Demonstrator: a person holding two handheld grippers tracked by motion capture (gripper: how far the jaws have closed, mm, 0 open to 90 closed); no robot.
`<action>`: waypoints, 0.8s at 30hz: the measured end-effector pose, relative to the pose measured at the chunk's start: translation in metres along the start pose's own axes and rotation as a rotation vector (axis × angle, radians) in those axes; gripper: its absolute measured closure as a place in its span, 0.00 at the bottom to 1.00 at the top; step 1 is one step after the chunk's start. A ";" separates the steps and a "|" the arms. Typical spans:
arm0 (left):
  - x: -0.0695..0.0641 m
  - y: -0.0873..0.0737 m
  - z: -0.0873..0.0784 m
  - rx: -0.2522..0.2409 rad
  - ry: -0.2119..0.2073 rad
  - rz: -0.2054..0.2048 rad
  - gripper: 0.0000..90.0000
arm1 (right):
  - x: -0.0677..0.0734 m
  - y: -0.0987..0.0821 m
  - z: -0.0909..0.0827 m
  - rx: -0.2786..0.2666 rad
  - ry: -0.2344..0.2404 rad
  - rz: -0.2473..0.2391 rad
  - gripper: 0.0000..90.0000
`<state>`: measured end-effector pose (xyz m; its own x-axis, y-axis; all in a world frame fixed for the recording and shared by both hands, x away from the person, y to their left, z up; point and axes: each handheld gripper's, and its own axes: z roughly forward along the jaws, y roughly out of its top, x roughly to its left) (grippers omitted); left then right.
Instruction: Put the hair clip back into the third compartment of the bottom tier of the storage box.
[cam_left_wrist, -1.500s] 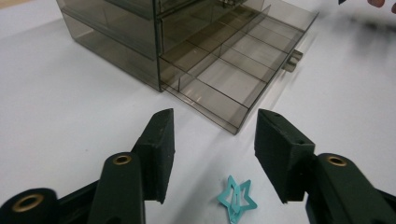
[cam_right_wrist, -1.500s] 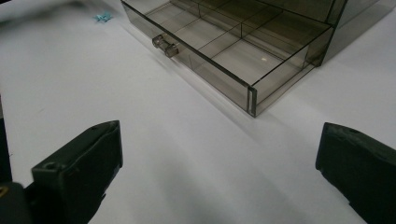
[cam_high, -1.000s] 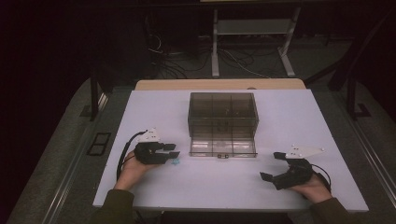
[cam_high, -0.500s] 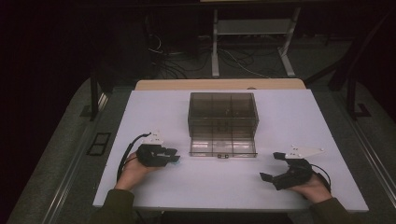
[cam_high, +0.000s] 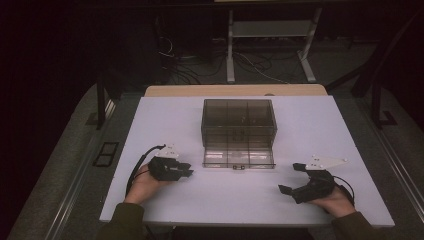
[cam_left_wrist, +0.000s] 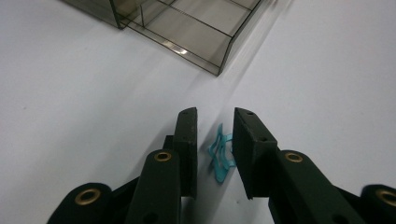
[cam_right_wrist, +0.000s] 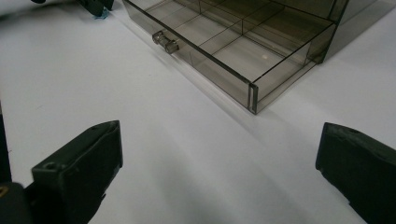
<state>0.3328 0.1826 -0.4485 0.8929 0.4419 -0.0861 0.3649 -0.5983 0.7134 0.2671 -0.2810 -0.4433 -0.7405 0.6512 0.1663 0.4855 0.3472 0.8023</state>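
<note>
the white table lies flat and matte, and at its middle stands a smoky clear plastic drawer box with its bottom drawer pulled out toward the person, thin dividers splitting it into compartments and a small knob on its front wall. off the drawer's near left corner, the left gripper has just been closing its jaws around a small teal clip, a thin, bent, springy-looking piece lying flat on the table; one pad looks to be at its edge, the other shows a sliver of gap, so i judge it not yet pinched. to do this well, the jaws should finish closing squarely across the clip's widest part, low to the table, since something so thin and slick could skate out or flip; then lift straight before carrying it over the drawer's wall. the right gripper rests near the table's right front, jaws spread wide and holding nothing, well apart from the drawer.
</note>
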 end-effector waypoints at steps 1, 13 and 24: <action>0.000 0.000 0.000 0.001 0.003 0.013 0.79 | 0.000 0.000 0.000 0.000 0.000 0.000 0.00; -0.006 0.001 0.001 0.019 0.026 0.058 0.90 | 0.000 0.000 0.000 0.002 0.001 0.000 0.00; -0.006 0.002 -0.002 0.007 0.003 0.038 0.97 | 0.000 0.000 0.000 0.003 -0.001 -0.003 0.00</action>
<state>0.3272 0.1799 -0.4455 0.9053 0.4210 -0.0565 0.3324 -0.6193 0.7113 0.2668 -0.2808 -0.4435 -0.7417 0.6505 0.1636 0.4847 0.3512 0.8011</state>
